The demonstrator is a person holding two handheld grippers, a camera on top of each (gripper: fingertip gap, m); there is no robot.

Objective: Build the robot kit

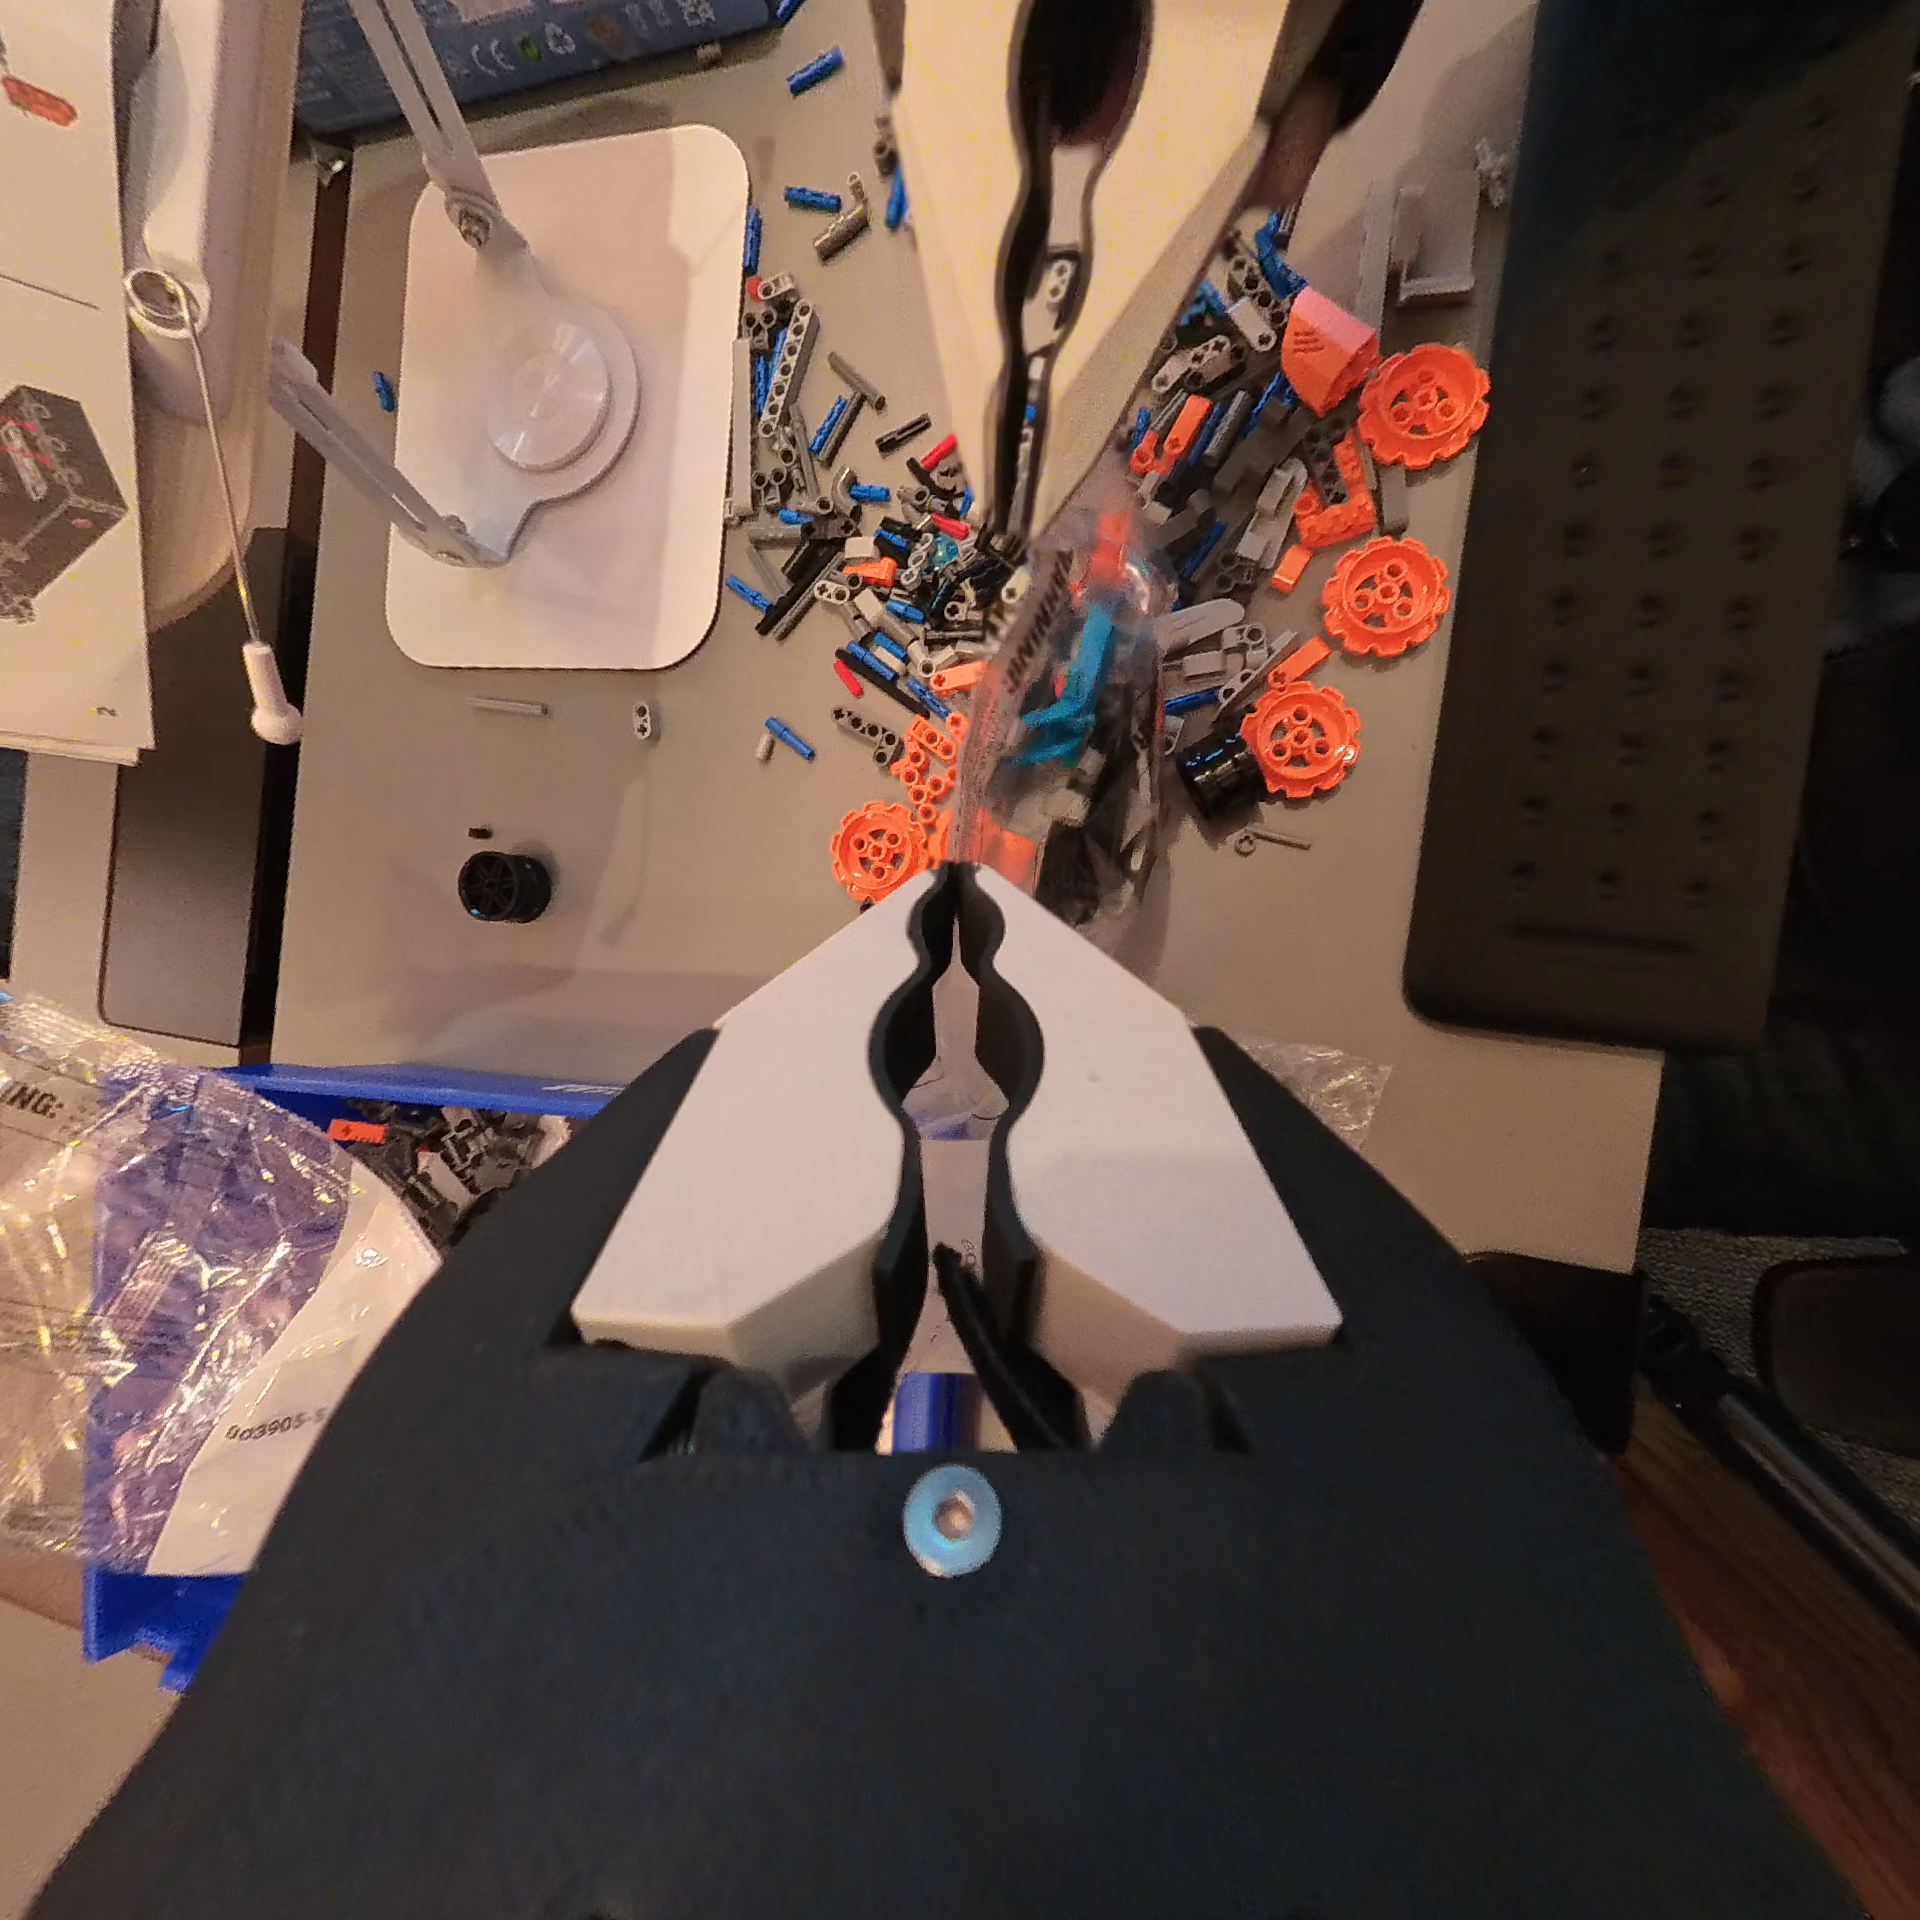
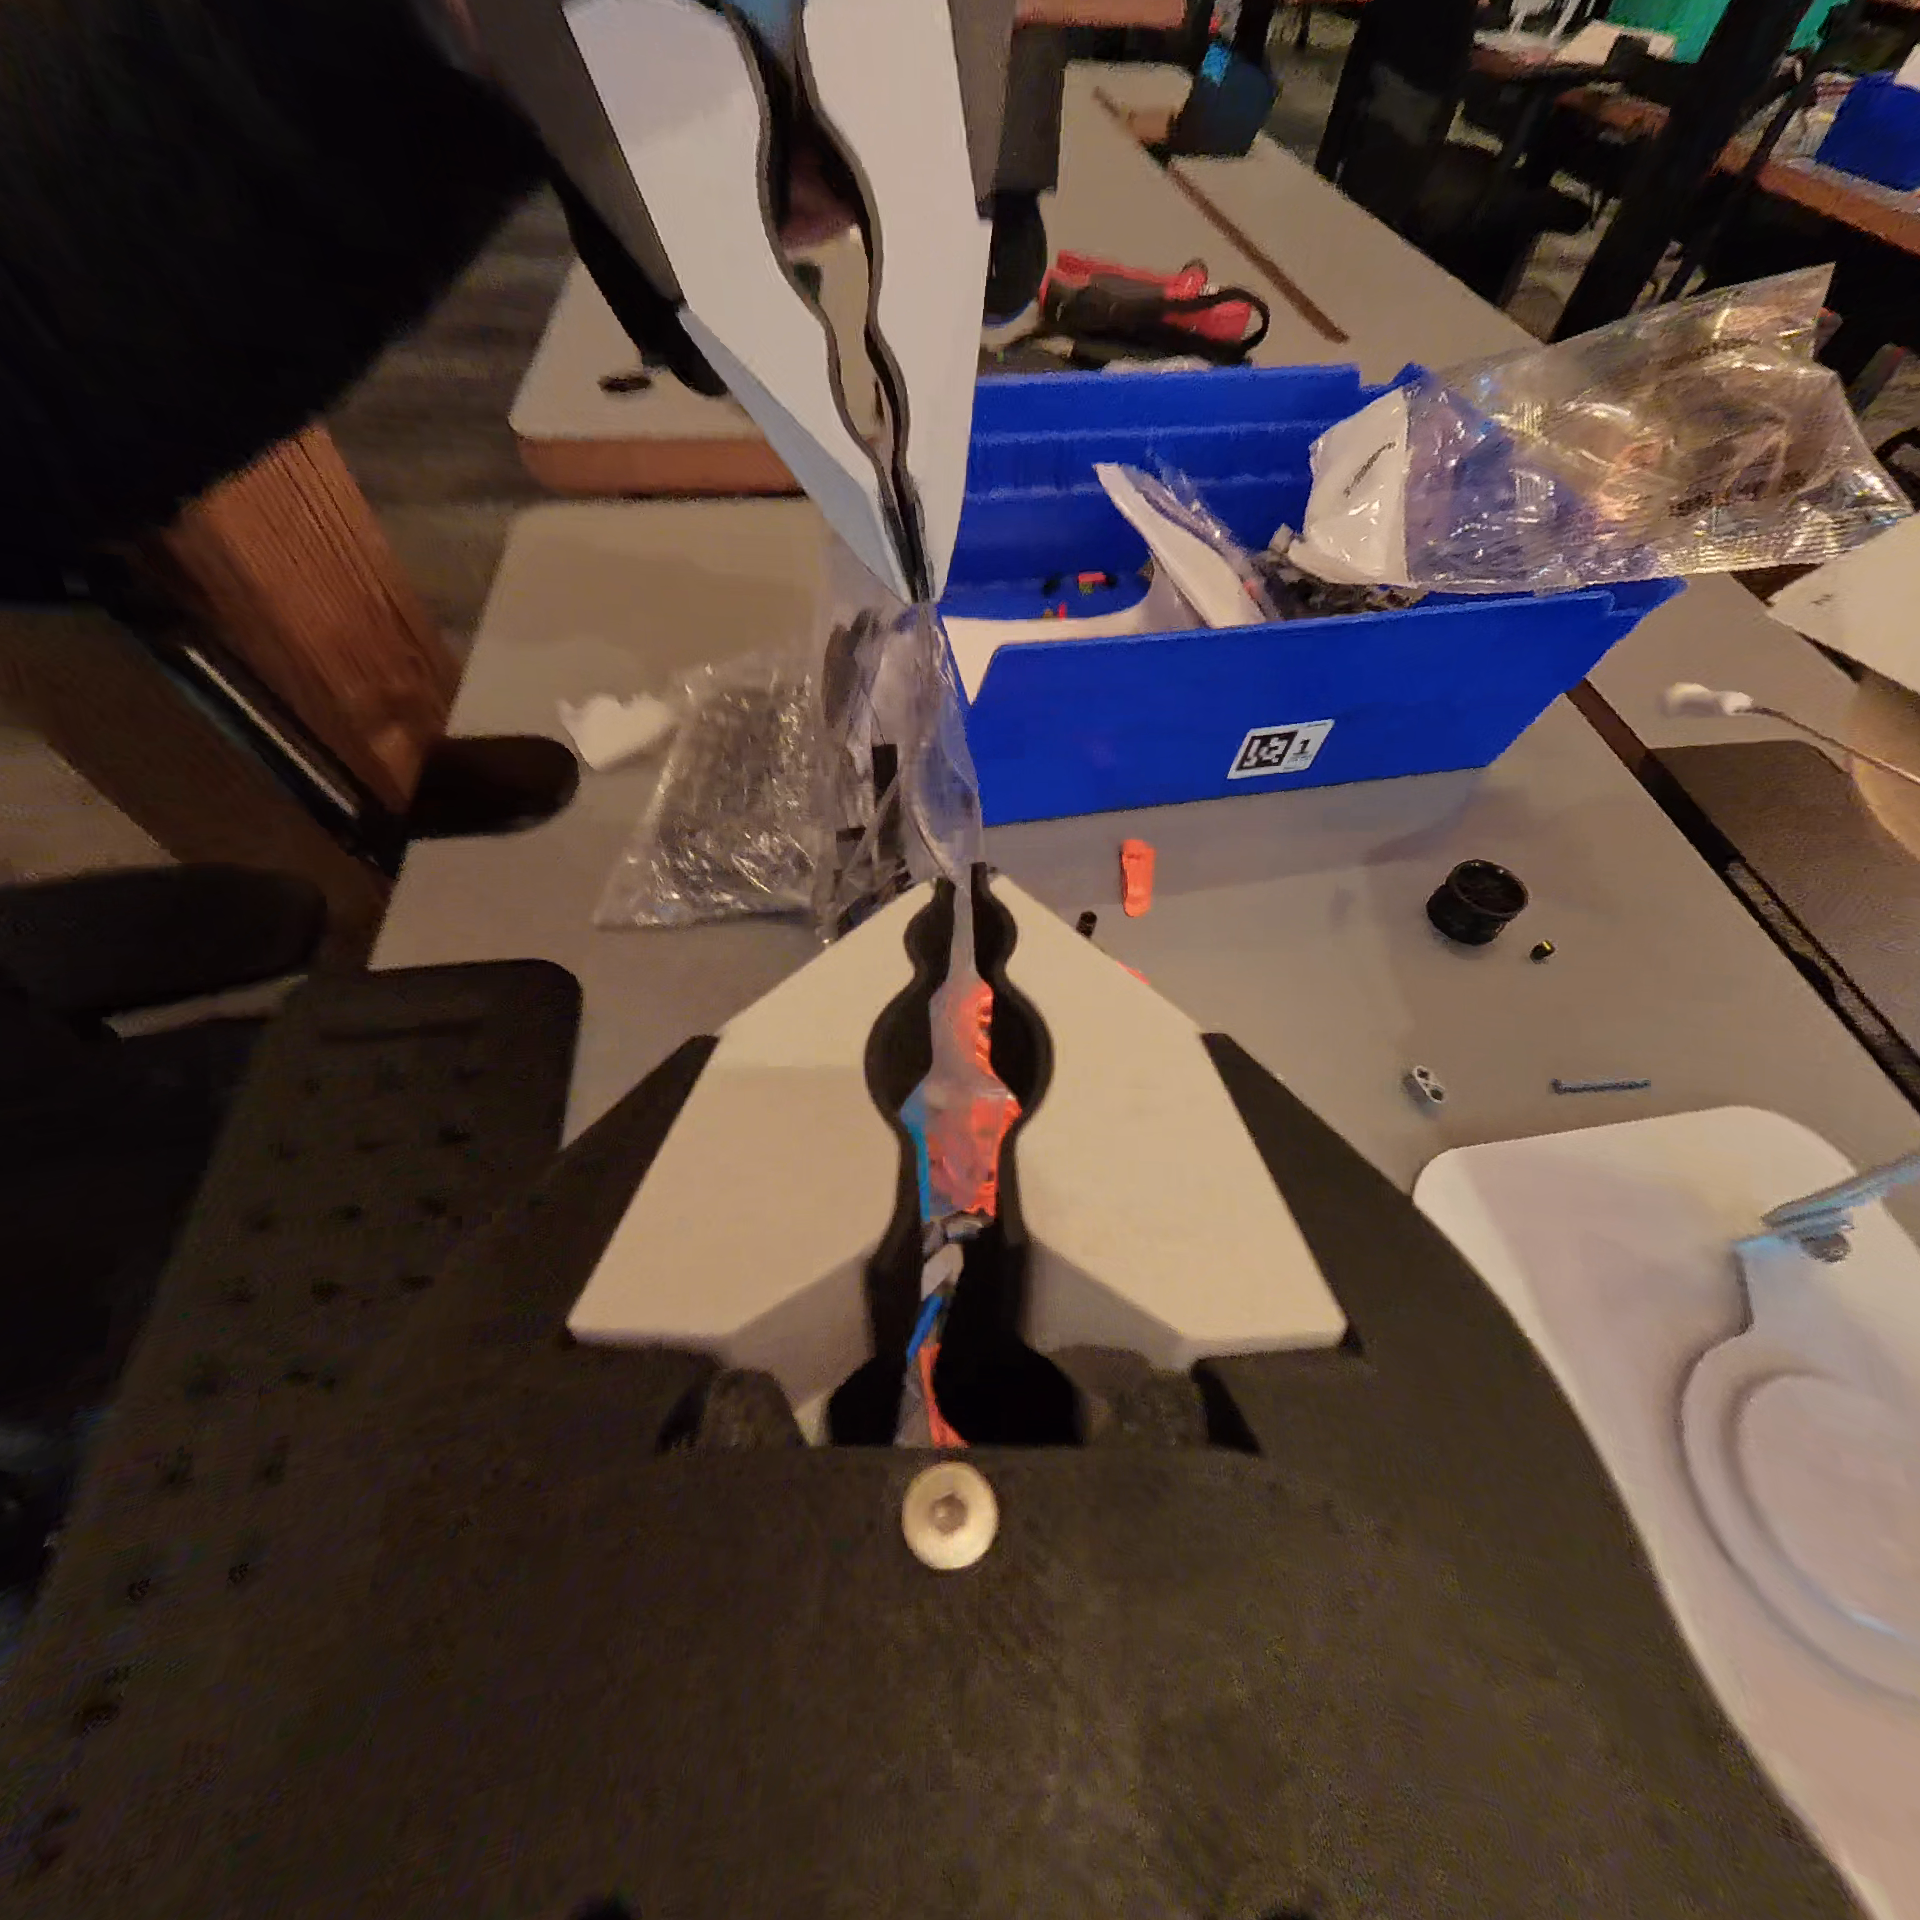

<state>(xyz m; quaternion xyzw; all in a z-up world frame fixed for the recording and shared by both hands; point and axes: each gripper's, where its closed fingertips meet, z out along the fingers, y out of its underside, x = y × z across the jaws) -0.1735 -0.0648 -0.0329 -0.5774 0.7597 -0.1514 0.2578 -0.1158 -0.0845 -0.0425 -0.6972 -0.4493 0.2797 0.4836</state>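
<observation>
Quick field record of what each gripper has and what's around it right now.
left gripper: shut on clear bag
right gripper: shut on same bag, opposite edge
bag: held between both, above the table, small parts inside
under bag: loose parts pile, orange gears
nearby: blue bin, white tray, black wheel

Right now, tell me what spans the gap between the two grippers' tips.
A clear plastic bag of small building parts stretches between the left gripper and the right gripper, pinched by both; the left wrist view shows it best.
</observation>
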